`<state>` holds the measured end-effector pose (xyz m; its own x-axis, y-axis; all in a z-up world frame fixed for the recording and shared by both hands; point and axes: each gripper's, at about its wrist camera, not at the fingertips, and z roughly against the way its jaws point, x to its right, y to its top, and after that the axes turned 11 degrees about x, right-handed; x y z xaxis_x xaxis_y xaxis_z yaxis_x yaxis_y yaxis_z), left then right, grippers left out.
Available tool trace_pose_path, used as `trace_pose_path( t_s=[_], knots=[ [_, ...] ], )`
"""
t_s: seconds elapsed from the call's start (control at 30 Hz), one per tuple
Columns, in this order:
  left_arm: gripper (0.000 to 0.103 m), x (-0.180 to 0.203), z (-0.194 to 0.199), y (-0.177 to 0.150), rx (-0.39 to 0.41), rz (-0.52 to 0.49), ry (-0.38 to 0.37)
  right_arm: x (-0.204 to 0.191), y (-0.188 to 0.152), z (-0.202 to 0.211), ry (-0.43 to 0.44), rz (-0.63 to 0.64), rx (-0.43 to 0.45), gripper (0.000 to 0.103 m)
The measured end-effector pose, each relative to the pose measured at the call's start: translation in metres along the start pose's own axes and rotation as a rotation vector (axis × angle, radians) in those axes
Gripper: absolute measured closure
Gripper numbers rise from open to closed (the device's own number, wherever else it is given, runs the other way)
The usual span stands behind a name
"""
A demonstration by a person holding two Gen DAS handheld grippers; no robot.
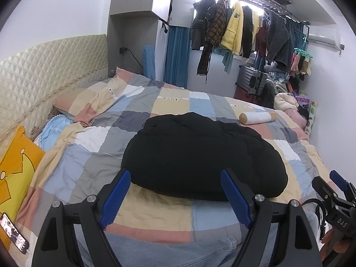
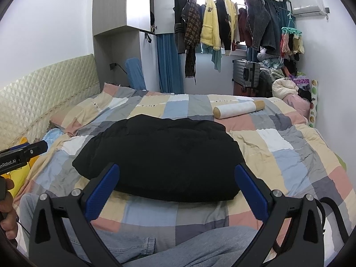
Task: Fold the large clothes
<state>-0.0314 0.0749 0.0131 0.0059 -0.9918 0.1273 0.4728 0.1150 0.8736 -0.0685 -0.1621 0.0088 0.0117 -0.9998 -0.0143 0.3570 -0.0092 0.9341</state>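
Observation:
A black puffy jacket [image 1: 200,153] lies folded into a thick bundle on the checked quilt [image 1: 155,213] of the bed; the right wrist view has the same jacket [image 2: 160,155] in the middle. My left gripper [image 1: 175,178] hovers just short of the bundle's near edge, jaws wide apart, nothing between the blue pads [image 1: 115,198]. My right gripper [image 2: 175,173] stands the same way before the jacket, open and empty. Each gripper shows at the edge of the other's view: the right one [image 1: 333,191] at lower right, the left one [image 2: 22,153] at left.
A rolled white bolster [image 1: 258,118] lies on the far right of the bed. A yellow pillow [image 1: 15,166] and a phone [image 1: 15,233] sit at the left, under a quilted headboard [image 1: 44,71]. Hanging clothes [image 1: 233,26], a suitcase [image 1: 251,80] and clothing piles fill the far wall. A person's jeans-clad legs [image 2: 200,244] lie below the grippers.

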Motion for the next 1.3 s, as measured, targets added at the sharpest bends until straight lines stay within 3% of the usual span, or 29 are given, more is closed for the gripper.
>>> trace_pose_path(
  t_s=[1.3],
  knots=[
    [0.02, 0.003, -0.003, 0.0, -0.01, 0.002, 0.007, 0.01, -0.004, 0.003, -0.035, -0.028, 0.002, 0.0]
  ],
)
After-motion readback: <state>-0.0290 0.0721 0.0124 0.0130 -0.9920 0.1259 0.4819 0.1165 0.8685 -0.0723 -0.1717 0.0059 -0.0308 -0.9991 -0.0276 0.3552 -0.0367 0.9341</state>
